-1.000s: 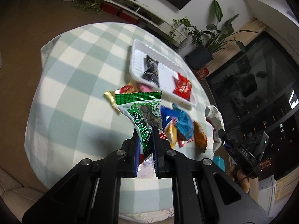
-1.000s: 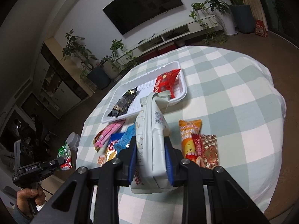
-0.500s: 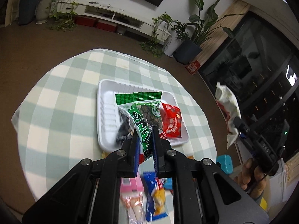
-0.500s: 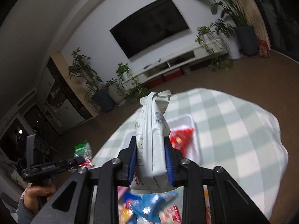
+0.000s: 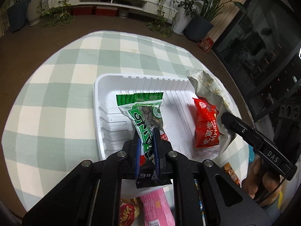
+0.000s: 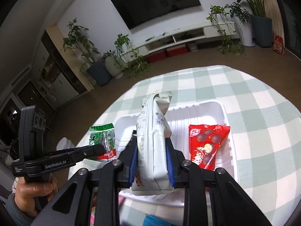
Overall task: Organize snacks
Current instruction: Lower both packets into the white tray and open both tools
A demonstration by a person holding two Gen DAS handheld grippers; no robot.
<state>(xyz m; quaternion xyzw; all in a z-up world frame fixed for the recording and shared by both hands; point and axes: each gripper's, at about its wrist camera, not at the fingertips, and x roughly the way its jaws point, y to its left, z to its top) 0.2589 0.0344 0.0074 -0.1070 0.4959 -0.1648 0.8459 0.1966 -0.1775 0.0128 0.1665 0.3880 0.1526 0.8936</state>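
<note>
While pinched between each gripper's fingers: green packet (image 5: 148,120), white bag (image 6: 154,143); "DAS", "GenRobot.AI" on the handles.

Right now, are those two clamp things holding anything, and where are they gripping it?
Yes. The left gripper pinches the green snack packet near its lower end. The right gripper clamps the white bag across its lower half, above the white tray.

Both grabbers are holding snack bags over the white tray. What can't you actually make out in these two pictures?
- Black packet: left wrist view, mostly hidden behind the left gripper and its green packet.
- Pink packet: cut off by the bottom edge.
- White bag: right wrist view, its front faces away; the right gripper covers its sides.
- White tray: near rim hidden by that bag.
</note>
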